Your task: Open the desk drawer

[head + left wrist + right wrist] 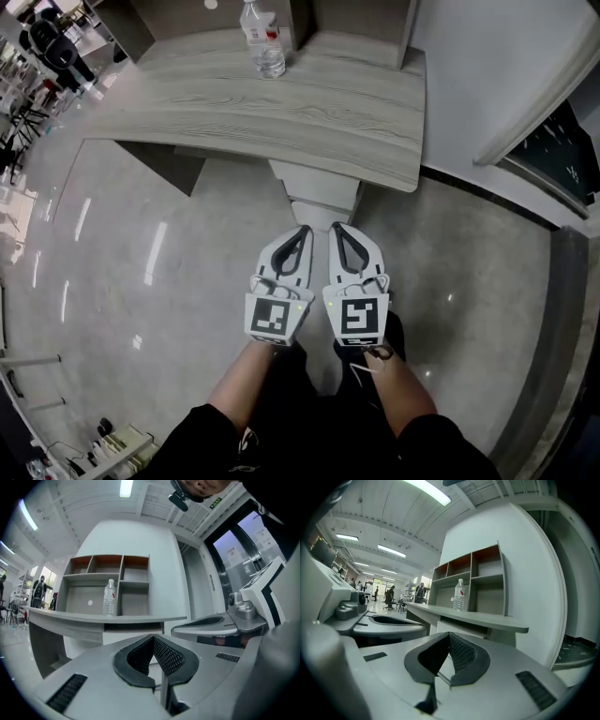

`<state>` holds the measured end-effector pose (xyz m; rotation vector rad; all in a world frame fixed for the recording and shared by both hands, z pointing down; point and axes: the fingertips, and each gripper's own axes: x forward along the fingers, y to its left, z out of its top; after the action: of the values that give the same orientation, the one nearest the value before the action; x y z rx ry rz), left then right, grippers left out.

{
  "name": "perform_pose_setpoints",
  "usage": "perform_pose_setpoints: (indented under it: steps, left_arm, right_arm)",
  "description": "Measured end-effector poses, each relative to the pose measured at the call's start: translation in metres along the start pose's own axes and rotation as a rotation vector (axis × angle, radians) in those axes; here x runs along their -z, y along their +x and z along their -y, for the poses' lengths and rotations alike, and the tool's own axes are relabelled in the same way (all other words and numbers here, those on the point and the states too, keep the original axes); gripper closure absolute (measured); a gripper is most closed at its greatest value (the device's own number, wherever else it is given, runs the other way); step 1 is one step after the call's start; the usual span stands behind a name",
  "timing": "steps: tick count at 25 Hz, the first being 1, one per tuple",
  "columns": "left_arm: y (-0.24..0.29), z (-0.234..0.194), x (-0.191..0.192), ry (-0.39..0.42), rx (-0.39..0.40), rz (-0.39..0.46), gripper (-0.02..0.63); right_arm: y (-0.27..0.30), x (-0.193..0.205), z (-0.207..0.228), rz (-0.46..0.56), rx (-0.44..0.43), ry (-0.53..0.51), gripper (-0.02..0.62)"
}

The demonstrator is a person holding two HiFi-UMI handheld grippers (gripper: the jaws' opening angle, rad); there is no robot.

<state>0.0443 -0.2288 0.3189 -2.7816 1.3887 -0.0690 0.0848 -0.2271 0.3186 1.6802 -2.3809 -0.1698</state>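
1. The left gripper (pixel 303 229), a white two-jaw tool with a black-and-white marker cube, is held low in front of the person, over the glossy pale grey floor (pixel 141 244). Its fingers are pressed together with nothing between them; the left gripper view (pixel 153 637) shows the black ribbed pads meeting.
2. The right gripper (pixel 336 227) is just beside it on the right, parallel to it. Its fingers are likewise together and empty, as the right gripper view (pixel 449 634) shows.
3. Both grippers point level towards the grey wood-grain desk (pixel 309 112), which stands on the far side of them against a white wall.
4. The white desk drawer (pixel 317 180) sits under the desk top, straight beyond the two gripper tips and apart from them. Its front (pixel 131 637) looks closed below a dark gap under the desk top.
5. A clear plastic water bottle with a red-and-white label (pixel 264 42) stands upright on the far part of the desk.
6. Behind the bottle stands a grey open shelf unit with several compartments (pixel 105 576).
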Motion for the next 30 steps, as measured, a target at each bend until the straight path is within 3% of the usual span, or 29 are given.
perform_pose_setpoints:
  steps: [12, 18, 24, 27, 30]
  left_arm:
    - [0.027, 0.010, 0.080, 0.009, 0.019, -0.034, 0.601]
    - [0.021, 0.002, 0.128, -0.066, 0.013, -0.018, 0.601]
    - [0.019, 0.004, 0.150, -0.026, 0.012, -0.030, 0.601]
    - [0.021, 0.003, 0.168, -0.086, 0.018, -0.055, 0.601]
    - [0.027, 0.002, 0.186, -0.191, 0.029, -0.069, 0.601]
  right_arm:
    - [0.016, 0.051, 0.010, 0.014, 0.060, 0.025, 0.589]
    - [0.012, 0.079, -0.008, -0.006, 0.071, 0.028, 0.589]
    - [0.003, 0.086, -0.026, 0.020, 0.069, -0.023, 0.589]
    - [-0.003, 0.092, -0.031, 0.015, 0.061, -0.029, 0.589]
    - [-0.004, 0.098, -0.030, 0.011, 0.023, 0.034, 0.589]
